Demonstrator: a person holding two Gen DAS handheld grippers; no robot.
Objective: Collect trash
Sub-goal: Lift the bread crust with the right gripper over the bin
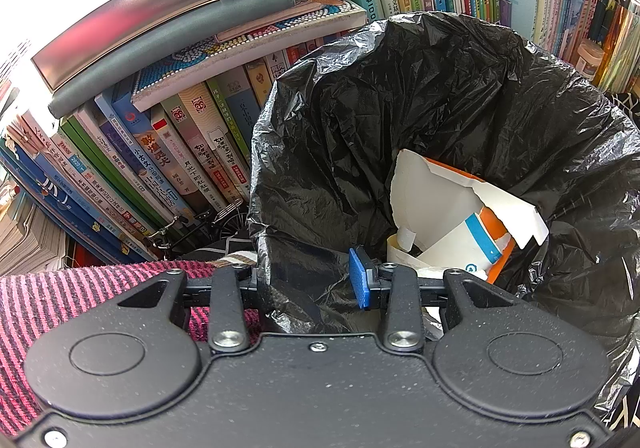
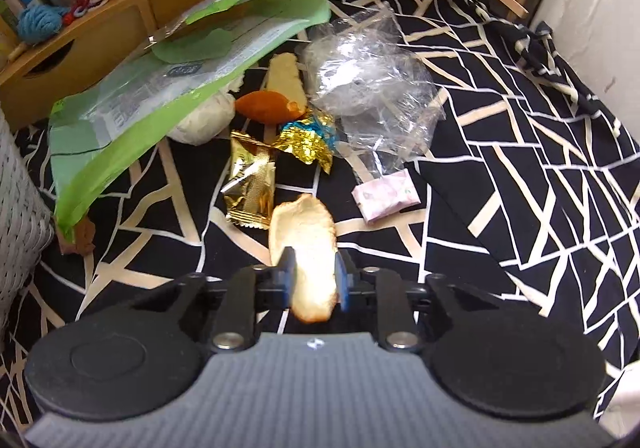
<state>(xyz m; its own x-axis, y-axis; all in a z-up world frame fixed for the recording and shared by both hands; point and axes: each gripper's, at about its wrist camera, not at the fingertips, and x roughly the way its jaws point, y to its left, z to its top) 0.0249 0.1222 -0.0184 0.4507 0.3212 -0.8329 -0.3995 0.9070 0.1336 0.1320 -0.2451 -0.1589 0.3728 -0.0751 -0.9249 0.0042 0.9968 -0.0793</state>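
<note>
Between the right fingers (image 2: 341, 280), a pale peel (image 2: 306, 248), clamped.

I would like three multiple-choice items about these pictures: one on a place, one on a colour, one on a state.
1. Where is the torn orange-and-white carton?
A. on the bookshelf
B. inside the black trash bag
C. on the striped cloth

2. What colour is the large flat wrapper?
A. green
B. red
C. purple

3. What does the right gripper hold?
A. nothing
B. the gold wrapper
C. a pale fruit peel

Answers: 1 B, the carton lies within the bag's opening. 2 A, its borders are green. 3 C, the peel sits between the closed fingers.
</note>
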